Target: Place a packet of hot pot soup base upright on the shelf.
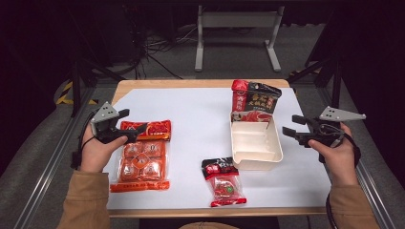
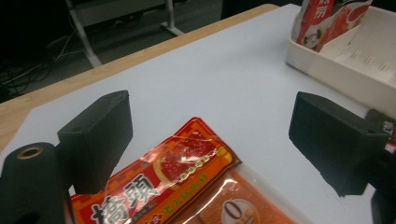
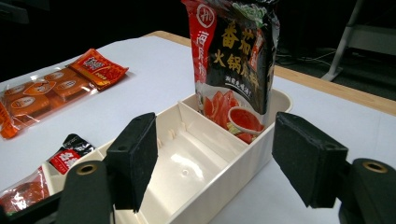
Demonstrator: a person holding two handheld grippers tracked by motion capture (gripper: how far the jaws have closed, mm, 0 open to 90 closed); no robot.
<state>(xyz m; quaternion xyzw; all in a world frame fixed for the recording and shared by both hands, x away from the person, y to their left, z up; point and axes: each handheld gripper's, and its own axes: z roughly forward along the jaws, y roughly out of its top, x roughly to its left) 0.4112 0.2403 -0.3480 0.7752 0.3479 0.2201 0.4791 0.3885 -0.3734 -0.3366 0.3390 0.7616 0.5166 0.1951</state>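
Stood at a white worktop (image 1: 200, 119) with a wooden rim along its far and near edges, set in a dark room; grey floor, loose cables and a pale metal frame (image 1: 237, 33) lay beyond the far edge, black rails along both sides.

Left gripper (image 1: 131, 120) hovered over the near-left part of the sheet, fingers (image 2: 95, 140) spread wide and clamped on nothing. Directly beneath and between them lay the orange snack pack (image 2: 187, 182), flat, its red printed end pointing past the fingertips. Ahead of those fingers stretched bare white surface up to the wooden far edge.

Right gripper (image 1: 292, 125) hung just off the right side of the cream divided tray (image 3: 224, 168), fingers (image 3: 135, 158) likewise wide apart and empty. Ahead of them sat the tray, its nearer compartment vacant; in the compartment farthest from the fingertips stood the red-and-black sauce pouch (image 3: 233, 60), upright, leaning on the end wall. Off to the left of those fingers, beside the tray near the worktop's front edge, lay a small red sachet (image 1: 224, 183), flat.

Open sheet remained between the orange pack and the tray, and behind the pouch toward the far rim.
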